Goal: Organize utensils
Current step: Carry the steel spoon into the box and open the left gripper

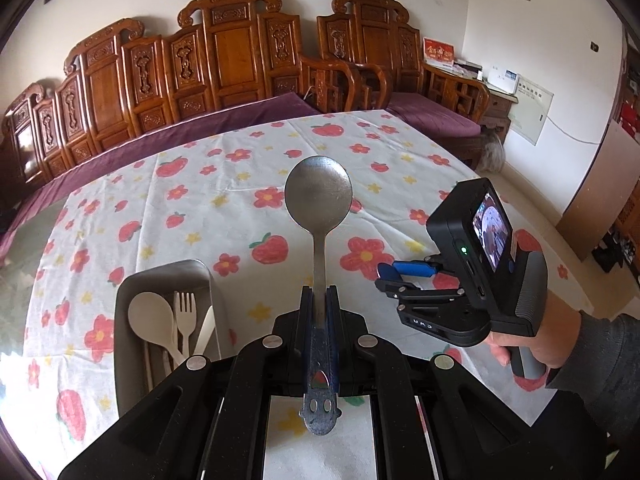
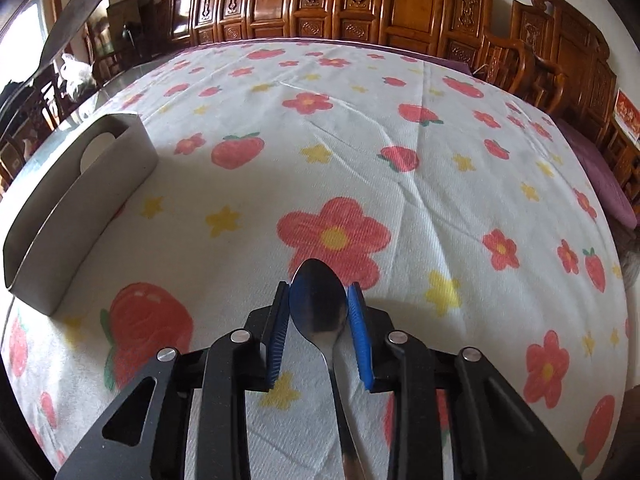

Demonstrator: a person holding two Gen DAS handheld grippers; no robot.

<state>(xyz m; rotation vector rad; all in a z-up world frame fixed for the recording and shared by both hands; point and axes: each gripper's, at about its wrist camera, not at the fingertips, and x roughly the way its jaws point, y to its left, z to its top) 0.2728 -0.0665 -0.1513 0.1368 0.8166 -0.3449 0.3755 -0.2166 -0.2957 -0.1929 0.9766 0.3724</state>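
My left gripper (image 1: 320, 292) is shut on the handle of a large metal spoon (image 1: 319, 192), whose bowl points up and away above the table. A steel tray (image 1: 166, 272) at the lower left holds a white plastic spoon (image 1: 150, 316), fork (image 1: 185, 316) and knife (image 1: 206, 330). My right gripper (image 2: 319, 286) has its blue pads (image 2: 358, 320) on either side of a small metal spoon's (image 2: 318, 304) bowl, low over the cloth; the jaws touch its edges. The right gripper also shows in the left wrist view (image 1: 390, 276), to the right of the large spoon.
The table has a white cloth (image 2: 400, 180) with red flowers and strawberries. The steel tray (image 2: 60, 208) stands at the left in the right wrist view. Carved wooden benches (image 1: 224, 56) with purple cushions line the table's far side.
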